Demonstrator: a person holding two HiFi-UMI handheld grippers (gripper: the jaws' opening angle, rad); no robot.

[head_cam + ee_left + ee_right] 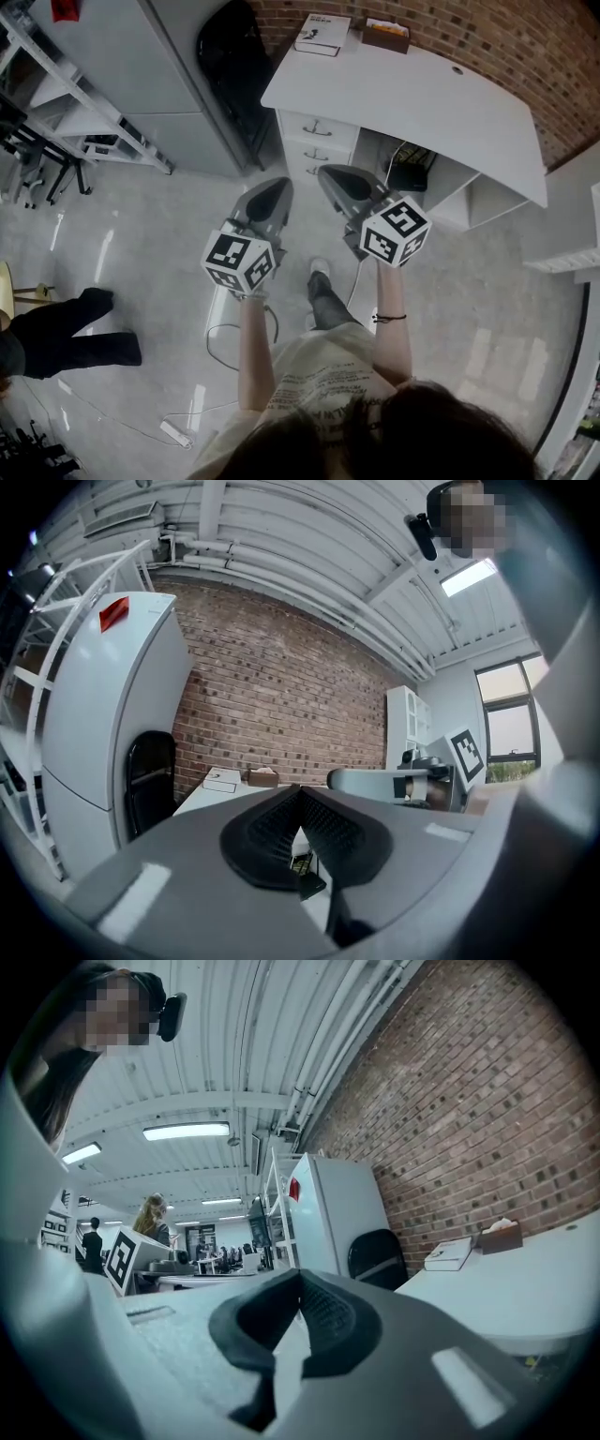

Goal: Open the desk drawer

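The white desk (422, 94) stands against the brick wall. Its drawer stack faces me at the desk's left end, with the top drawer (319, 127) and a second drawer (314, 154) both closed, each with a small metal handle. My left gripper (270, 199) is held up in front of the drawers, shut and holding nothing. Beside it my right gripper (336, 183) is also shut and empty, its tip a short way from the second drawer. In the left gripper view the jaws (298, 794) meet at the tip. The right gripper view shows its jaws (300, 1279) closed too.
A white box (322, 35) and a brown tissue box (386, 36) sit on the desk's far edge. A black chair (234, 66) and a white cabinet (141, 66) stand left of the desk. A person's legs (70, 337) and a power strip (173, 431) are on the floor.
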